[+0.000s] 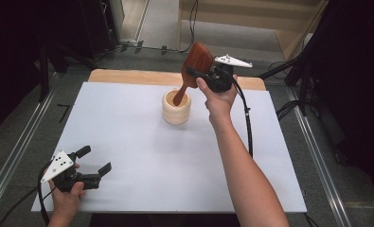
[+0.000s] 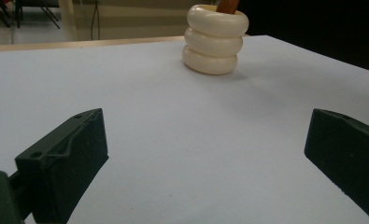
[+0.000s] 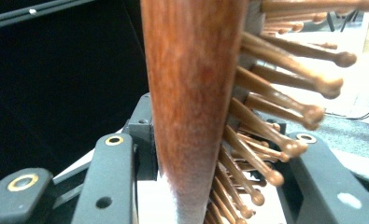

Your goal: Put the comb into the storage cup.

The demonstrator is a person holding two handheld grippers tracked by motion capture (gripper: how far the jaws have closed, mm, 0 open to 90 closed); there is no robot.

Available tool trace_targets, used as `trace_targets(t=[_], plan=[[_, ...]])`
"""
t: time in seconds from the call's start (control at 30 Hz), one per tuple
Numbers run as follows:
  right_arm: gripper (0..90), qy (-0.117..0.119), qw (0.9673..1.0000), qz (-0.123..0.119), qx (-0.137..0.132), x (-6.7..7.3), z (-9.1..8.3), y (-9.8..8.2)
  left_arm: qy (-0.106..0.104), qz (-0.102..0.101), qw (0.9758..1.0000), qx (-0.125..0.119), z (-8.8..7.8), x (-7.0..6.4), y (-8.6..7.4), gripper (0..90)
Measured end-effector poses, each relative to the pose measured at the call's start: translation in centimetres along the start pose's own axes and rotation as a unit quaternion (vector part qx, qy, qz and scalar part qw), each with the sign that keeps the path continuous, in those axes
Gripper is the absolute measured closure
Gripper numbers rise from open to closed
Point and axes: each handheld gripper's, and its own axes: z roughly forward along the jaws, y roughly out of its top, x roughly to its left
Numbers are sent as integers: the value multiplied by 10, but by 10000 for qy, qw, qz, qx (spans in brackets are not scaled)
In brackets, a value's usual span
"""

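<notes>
A reddish wooden hairbrush point(image 1: 197, 59) is tilted over a cream ringed cup point(image 1: 176, 111) at the back middle of the white table top, its handle end down inside the cup. My right gripper point(image 1: 194, 75) is shut on the brush just below its head. In the right gripper view the brush's wooden back point(image 3: 191, 93) lies against one jaw, and the ball-tipped bristles point(image 3: 285, 88) point toward the other. My left gripper point(image 1: 97, 160) rests low at the front left, open and holding nothing. Past my left gripper point(image 2: 206, 128), the cup point(image 2: 215, 42) stands with the handle point(image 2: 227, 5) poking out of it.
The white table top point(image 1: 151, 156) sits on a wooden table whose far edge point(image 1: 128, 75) shows behind it. A black cable point(image 1: 246, 118) trails from the right gripper along the forearm. Metal rails and dark stands flank the table.
</notes>
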Motion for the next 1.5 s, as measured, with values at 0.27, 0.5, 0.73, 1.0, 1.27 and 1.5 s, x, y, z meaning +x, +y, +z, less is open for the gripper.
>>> trace_targets(t=[0.27,0.5,0.73,1.0,1.27,1.5], plan=[[526,-66,9999,50,124,-6,12,-16,-17,27,10000,9,0,0,0,0],[526,-91,9997,45,229,-6,22,-26,-22,45,10000,20,0,0,0,0],[526,-122,9996,125,231,-6,31,-39,-28,39,10000,13,0,0,0,0],[526,-236,9987,371,275,-14,38,-56,-12,53,10000,23,0,0,0,0],[526,-233,9978,591,198,-19,38,-65,-18,71,10000,23,0,-1,0,0],[517,-180,9927,1194,44,-28,39,-76,-8,111,9999,39,1,-2,0,0]])
